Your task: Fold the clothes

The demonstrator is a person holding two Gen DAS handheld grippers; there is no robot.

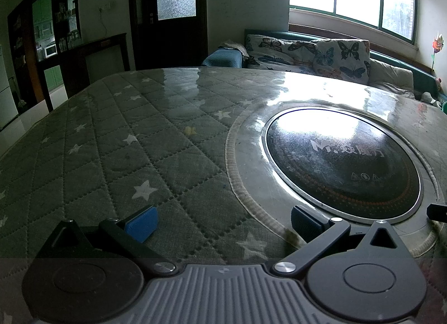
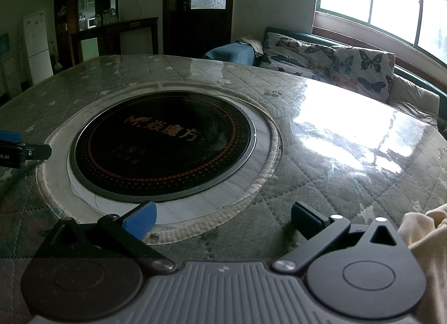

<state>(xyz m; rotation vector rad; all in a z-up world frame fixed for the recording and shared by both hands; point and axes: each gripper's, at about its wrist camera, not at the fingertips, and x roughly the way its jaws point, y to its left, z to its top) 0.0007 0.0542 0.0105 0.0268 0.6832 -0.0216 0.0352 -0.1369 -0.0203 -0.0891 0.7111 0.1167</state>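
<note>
A cream garment (image 2: 424, 237) bunches at the lower right edge of the right wrist view, just right of my right gripper (image 2: 223, 219); most of it is out of frame. That gripper is open over the table with nothing between its blue pads (image 2: 141, 220). My left gripper (image 1: 223, 222) is also open and empty above the quilted star-patterned table cover (image 1: 117, 156). Its tip shows in the right wrist view as the left gripper (image 2: 16, 146) at the far left edge. No clothing shows in the left wrist view.
A round black induction cooktop (image 2: 162, 145) sits sunk in the table centre, ringed by a cut-out in the cover under glossy clear plastic. A sofa with butterfly cushions (image 2: 335, 64) runs along the far side under windows. Dark cabinets and a fridge (image 2: 36, 47) stand beyond.
</note>
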